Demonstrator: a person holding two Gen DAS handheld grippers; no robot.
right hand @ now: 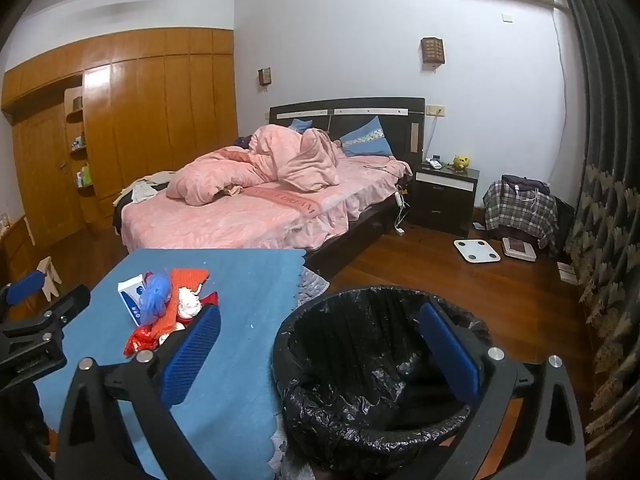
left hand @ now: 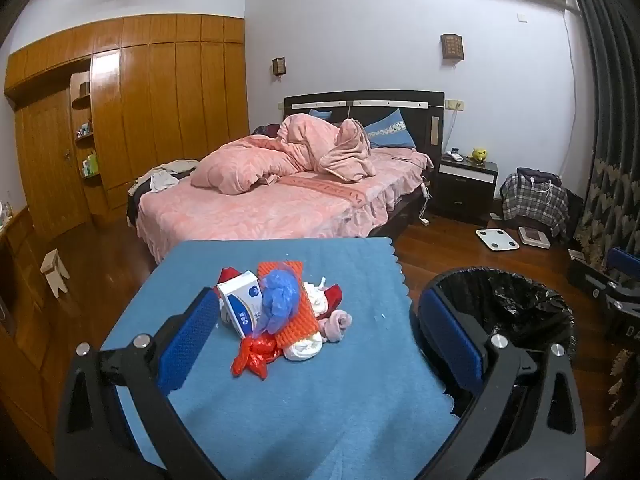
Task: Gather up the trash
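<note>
One trash pile between tool fingers.

The left gripper is held wide open above a blue cloth-covered table. A heap of crumpled mixed trash is framed between its fingers. A black-lined round bin is seen just beside the table.

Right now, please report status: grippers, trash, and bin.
Left gripper open, empty. Right gripper open, empty. Trash pile untouched on blue cloth. Black-lined bin beside table, nothing blocking.
</note>
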